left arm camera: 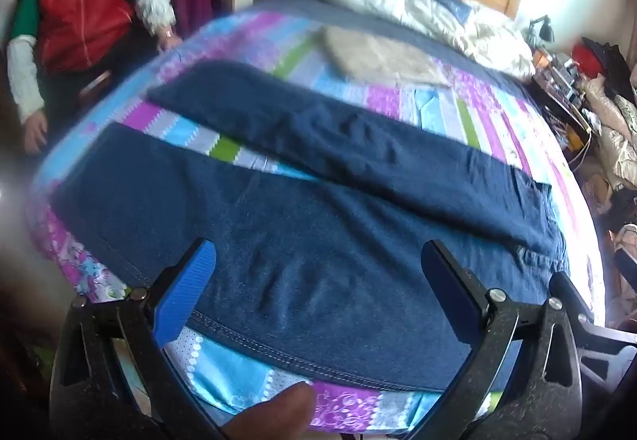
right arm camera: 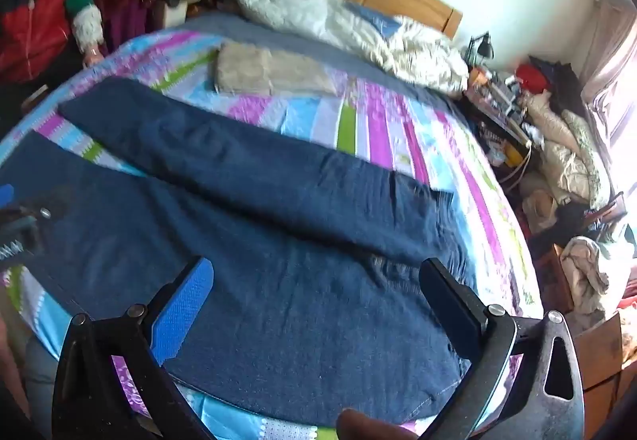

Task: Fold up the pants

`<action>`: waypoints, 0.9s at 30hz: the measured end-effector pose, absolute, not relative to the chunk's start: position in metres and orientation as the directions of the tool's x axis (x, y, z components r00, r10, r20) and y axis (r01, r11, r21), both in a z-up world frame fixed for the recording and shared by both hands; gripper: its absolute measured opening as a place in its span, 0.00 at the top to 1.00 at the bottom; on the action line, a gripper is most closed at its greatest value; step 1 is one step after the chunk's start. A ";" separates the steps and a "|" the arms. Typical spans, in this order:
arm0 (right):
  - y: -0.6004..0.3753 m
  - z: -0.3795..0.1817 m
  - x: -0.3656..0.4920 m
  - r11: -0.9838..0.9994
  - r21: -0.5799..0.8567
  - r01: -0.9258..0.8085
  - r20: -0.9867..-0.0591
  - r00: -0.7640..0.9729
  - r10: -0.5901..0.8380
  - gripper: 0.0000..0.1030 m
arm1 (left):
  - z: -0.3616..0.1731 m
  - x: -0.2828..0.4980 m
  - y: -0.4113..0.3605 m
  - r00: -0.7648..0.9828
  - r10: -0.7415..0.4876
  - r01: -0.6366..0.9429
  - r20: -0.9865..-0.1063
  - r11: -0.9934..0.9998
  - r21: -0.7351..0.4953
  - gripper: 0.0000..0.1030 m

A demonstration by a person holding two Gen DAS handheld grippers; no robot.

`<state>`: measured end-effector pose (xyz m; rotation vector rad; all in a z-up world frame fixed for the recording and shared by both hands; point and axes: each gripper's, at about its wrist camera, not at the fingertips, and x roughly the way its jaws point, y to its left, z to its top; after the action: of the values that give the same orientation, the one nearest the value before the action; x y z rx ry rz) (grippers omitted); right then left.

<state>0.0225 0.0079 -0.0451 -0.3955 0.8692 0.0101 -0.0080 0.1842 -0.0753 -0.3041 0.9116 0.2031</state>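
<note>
Two legs of dark blue denim pants (left arm camera: 318,241) lie spread flat on a bed (left arm camera: 398,102) covered with a patchwork sheet of pink, blue, green and white. The legs part in a narrow V toward the left, the far leg running slantwise across the sheet, the near leg wider and closer to the cameras, with a stitched seam along its near edge. The cloth shows a few shallow creases. The waist end lies to the right.

The left hand-held gripper (left arm camera: 318,273) hangs above the near leg with its blue-padded fingers (left arm camera: 187,293) spread wide, holding nothing; whether they touch the cloth cannot be told. The right hand-held gripper (right arm camera: 318,289) is likewise wide open over the upper part of the pants, empty. A folded beige cloth (right arm camera: 266,74) lies farther back on the bed, well apart from the pants.
</note>
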 end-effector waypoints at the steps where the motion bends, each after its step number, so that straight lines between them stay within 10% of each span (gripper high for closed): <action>1: 0.009 -0.053 0.029 0.923 -0.349 -0.164 -0.759 0.628 -0.175 0.00 | -0.081 -0.006 0.190 0.583 0.043 -0.300 -0.812 0.940 -0.165 0.00; 27: 0.072 -0.114 0.063 0.850 -0.448 -0.275 -0.817 0.512 -0.265 0.00 | -0.133 0.003 0.258 0.447 -0.055 -0.342 -0.893 0.912 -0.227 0.00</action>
<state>0.0633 0.0718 -0.1141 -0.5811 1.0494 0.0068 0.0025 0.2583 -0.1329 -0.4060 1.1014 0.1837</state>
